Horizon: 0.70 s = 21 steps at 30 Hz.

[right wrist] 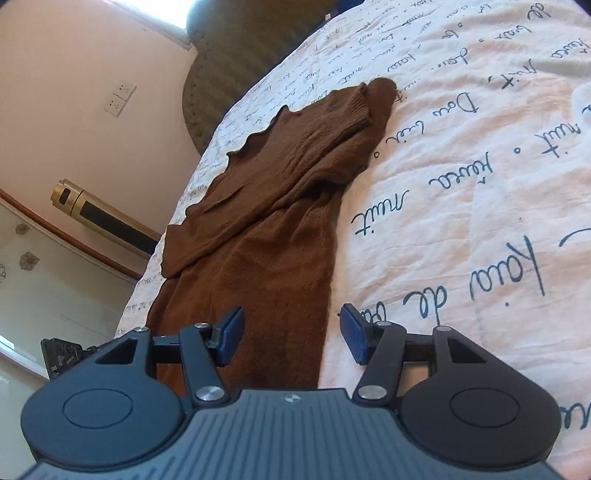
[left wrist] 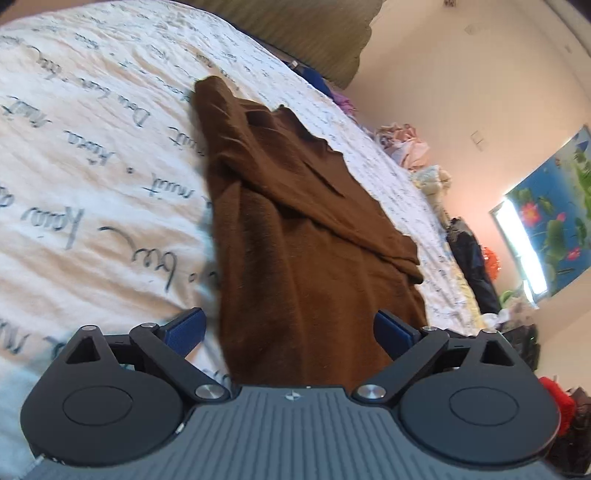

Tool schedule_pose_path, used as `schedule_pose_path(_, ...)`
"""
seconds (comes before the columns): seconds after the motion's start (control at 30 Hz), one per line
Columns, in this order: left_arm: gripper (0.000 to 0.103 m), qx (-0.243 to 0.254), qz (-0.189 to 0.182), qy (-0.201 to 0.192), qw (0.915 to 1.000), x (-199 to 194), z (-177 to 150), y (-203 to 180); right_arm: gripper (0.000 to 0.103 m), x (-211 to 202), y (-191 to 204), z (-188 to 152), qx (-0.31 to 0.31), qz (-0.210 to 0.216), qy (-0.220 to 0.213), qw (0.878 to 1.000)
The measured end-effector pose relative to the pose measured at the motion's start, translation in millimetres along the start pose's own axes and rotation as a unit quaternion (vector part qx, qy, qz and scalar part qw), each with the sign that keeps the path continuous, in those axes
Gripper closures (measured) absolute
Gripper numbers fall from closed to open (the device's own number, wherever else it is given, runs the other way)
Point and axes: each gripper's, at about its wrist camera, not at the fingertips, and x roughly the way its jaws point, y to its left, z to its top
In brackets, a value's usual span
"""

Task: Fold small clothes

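A brown knit garment [left wrist: 295, 229] lies folded lengthwise on a white bedspread [left wrist: 92, 155] printed with dark handwriting. In the left wrist view my left gripper [left wrist: 290, 328] stands wide open just above the garment's near end, blue pads apart and off the cloth. The same brown garment [right wrist: 266, 221] stretches away in the right wrist view, one sleeve folded across its body. My right gripper [right wrist: 291, 332] is open over the near end, its left pad above the cloth and its right pad above the bedspread [right wrist: 461, 192]. Neither gripper holds anything.
An olive striped pillow [left wrist: 295, 33] lies at the bed's far end. Piles of clothes [left wrist: 406, 144] line the bed's edge in the left wrist view. A gold cylindrical appliance [right wrist: 103, 218] and wall sockets [right wrist: 120, 98] stand by the pink wall.
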Motion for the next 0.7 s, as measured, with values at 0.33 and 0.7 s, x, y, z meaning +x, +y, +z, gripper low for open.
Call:
schedule_pose_path(0.33,0.095,0.030,0.027,-0.014,0.9991,21.5,0.1,-18.5,0.097,21.1,18.5,1.2,-0.059,-0.044,0.000,0.997)
schedule_pose_path(0.7,0.095,0.031,0.068,-0.048,0.9961,52.4,59.0,-21.4,0.098,54.2,37.0,65.2,-0.118,-0.139,-0.061,0.981)
